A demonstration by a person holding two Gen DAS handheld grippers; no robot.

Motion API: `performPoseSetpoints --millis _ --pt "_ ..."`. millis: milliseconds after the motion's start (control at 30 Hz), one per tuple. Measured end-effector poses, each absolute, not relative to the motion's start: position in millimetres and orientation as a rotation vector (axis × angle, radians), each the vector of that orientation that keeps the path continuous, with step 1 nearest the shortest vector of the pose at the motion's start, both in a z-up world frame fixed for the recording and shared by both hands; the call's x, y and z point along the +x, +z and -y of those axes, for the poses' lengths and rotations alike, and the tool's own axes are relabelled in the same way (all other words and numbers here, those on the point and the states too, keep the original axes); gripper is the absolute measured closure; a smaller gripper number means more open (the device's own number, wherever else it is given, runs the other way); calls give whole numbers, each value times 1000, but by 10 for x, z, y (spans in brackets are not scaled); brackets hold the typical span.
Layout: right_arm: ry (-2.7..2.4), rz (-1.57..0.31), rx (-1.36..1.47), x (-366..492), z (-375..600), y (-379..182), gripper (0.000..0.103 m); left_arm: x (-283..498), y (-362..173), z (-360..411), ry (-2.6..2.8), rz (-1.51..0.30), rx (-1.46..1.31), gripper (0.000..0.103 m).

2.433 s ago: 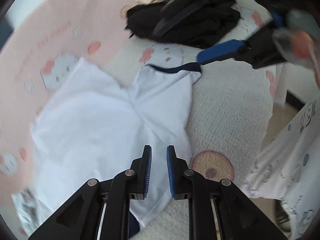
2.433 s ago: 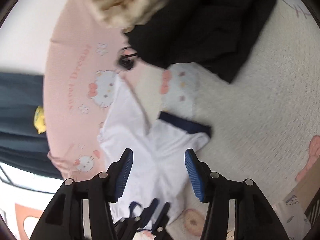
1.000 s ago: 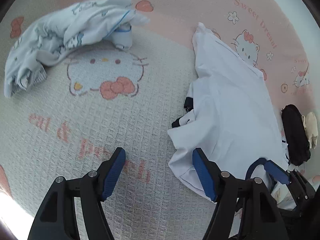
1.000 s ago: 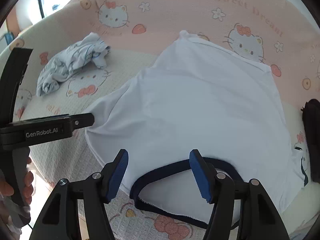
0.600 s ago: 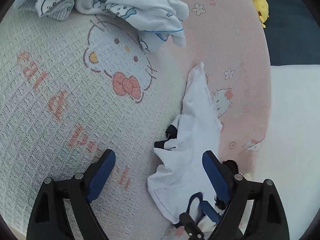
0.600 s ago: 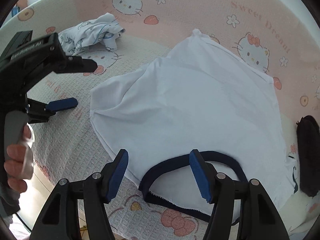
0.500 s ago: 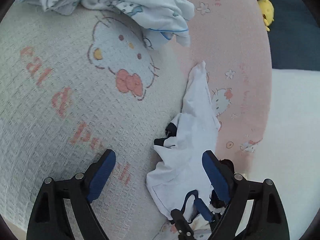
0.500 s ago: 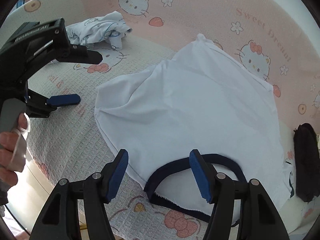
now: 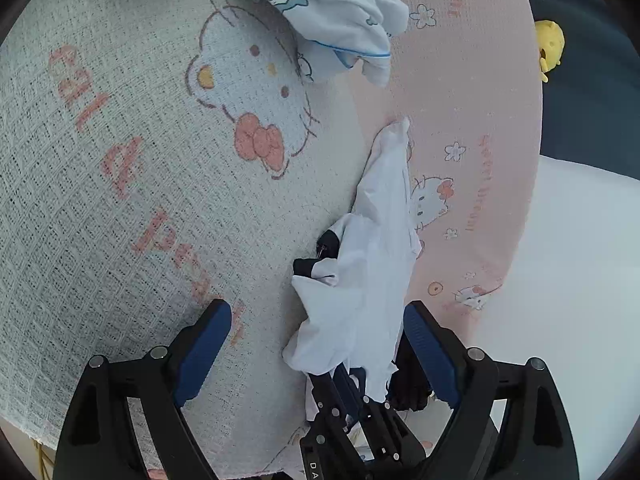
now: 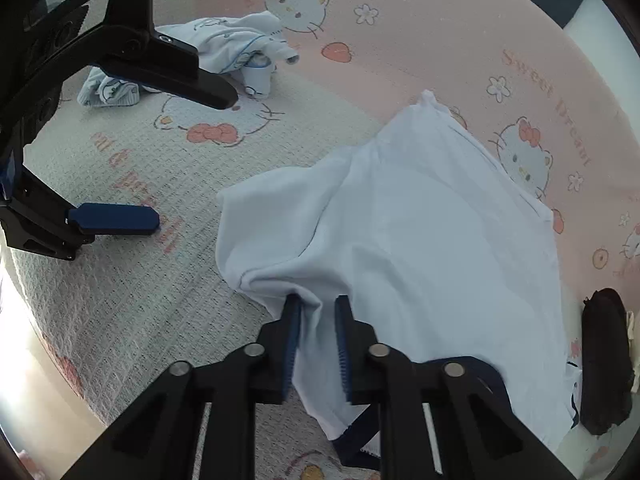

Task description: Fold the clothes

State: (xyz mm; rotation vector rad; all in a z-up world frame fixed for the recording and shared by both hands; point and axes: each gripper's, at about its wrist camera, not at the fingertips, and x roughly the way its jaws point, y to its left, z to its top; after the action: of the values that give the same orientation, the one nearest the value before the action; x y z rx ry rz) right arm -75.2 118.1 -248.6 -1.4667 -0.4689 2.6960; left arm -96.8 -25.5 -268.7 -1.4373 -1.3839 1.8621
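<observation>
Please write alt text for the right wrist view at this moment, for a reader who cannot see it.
The right gripper has just closed on a bunched fold of the white T-shirt with dark navy collar, which lies on a cartoon-cat print blanket. At left the left gripper stands open over the blanket; a crumpled pale blue printed garment lies beyond it.

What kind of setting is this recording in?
Probably a bedroom, worked on a bed: a cartoon-cat waffle blanket over a pink printed sheet, with a white T-shirt and crumpled printed garment lying on it.

free: blanket [image 9: 120, 208] left of white shirt [image 10: 420, 240] | blocked: crumpled garment [image 9: 332, 12] beyond
</observation>
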Motion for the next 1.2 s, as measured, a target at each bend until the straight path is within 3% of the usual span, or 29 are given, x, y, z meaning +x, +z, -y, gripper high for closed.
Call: performPoseSetpoints --millis 567,800,967,1033,1067,1167,1200 --pt "2464 -177 -1496 -778 -2358 -2425 95 -1062 -2702 -363 1871 1236 -1504 15" --pt "2450 -189 -1485 -766 -2330 -2469 95 -1271 -2625 -502 1929 1156 -1507 16" --pt "2459 -150 -1464 -754 -2288 -2499 93 -1308 -2790 -557 1815 1317 -1495 35" --pt "2462 -124 -1462 -751 -2266 -2512 93 -1299 -2878 -573 1824 1331 -1504 50" --pt "2463 -113 -1463 -753 -2254 -2514 93 -1293 -2920 -580 1829 1338 -1507 64" --pt "2467 -92 -1471 -745 -2226 -2506 91 -1255 -2965 -567 1848 1360 -1466 72" --pt "2466 -85 -1471 -736 -2211 -2494 86 -1242 -2976 -551 1848 1372 -1453 74"
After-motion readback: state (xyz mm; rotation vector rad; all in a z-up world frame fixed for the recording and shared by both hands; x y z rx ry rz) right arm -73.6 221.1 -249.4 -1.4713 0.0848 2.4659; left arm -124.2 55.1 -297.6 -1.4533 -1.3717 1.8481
